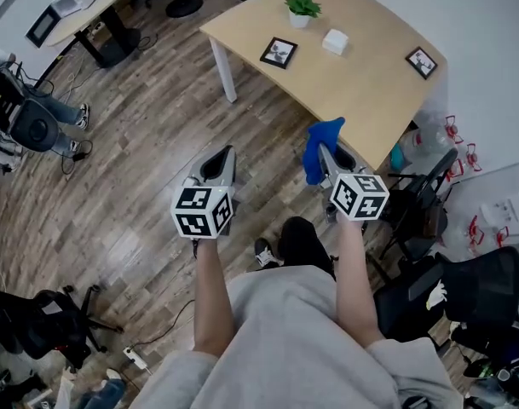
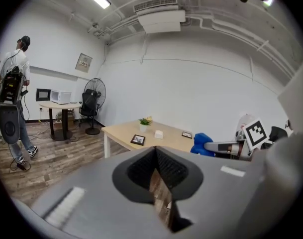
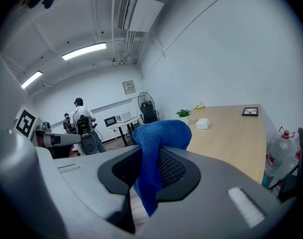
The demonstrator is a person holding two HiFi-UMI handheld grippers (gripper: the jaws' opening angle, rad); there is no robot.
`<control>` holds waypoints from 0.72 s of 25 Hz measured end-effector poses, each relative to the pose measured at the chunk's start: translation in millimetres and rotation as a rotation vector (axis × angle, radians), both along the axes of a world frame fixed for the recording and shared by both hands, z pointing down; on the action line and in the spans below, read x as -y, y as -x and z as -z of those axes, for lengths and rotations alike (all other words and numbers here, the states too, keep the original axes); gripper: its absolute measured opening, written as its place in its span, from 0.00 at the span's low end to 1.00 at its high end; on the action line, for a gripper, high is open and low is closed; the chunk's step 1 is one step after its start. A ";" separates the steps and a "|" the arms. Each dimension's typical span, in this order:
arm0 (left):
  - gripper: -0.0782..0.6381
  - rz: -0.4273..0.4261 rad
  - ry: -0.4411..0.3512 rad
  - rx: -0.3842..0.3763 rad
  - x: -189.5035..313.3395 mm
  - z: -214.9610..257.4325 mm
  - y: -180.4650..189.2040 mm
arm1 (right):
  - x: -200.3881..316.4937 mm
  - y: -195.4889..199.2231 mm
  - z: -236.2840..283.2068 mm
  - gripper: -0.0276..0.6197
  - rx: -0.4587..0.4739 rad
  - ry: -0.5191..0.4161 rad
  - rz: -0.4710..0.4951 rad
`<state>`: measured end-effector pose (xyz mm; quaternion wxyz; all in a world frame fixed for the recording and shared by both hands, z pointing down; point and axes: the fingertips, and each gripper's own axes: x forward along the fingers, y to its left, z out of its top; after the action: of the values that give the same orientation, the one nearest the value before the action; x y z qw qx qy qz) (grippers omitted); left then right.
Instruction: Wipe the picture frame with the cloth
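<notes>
A blue cloth hangs clamped in my right gripper, held in the air just short of the wooden table's near edge. Two black picture frames lie flat on that table, one toward its left side and one at its right. My left gripper hovers over the floor left of the table, jaws closed together with nothing between them.
A small potted plant and a white box stand on the table. Black chairs and water bottles crowd the right of the table. A second desk stands far left, with a person near it.
</notes>
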<state>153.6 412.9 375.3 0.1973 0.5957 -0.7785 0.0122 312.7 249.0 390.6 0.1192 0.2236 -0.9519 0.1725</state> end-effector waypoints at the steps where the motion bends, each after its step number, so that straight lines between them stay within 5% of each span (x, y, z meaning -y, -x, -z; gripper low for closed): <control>1: 0.18 0.000 -0.001 -0.004 0.8 -1.6 5.6 | 2.0 4.4 -1.0 0.16 -0.004 -0.002 -0.002; 18: 0.18 -0.048 0.065 -0.010 84.7 -26.7 110.1 | 89.3 117.7 -21.7 0.17 -0.003 0.035 -0.010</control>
<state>43.5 328.2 402.0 0.2200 0.6074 -0.7623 0.0391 195.0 159.7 412.3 0.1236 0.2263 -0.9474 0.1894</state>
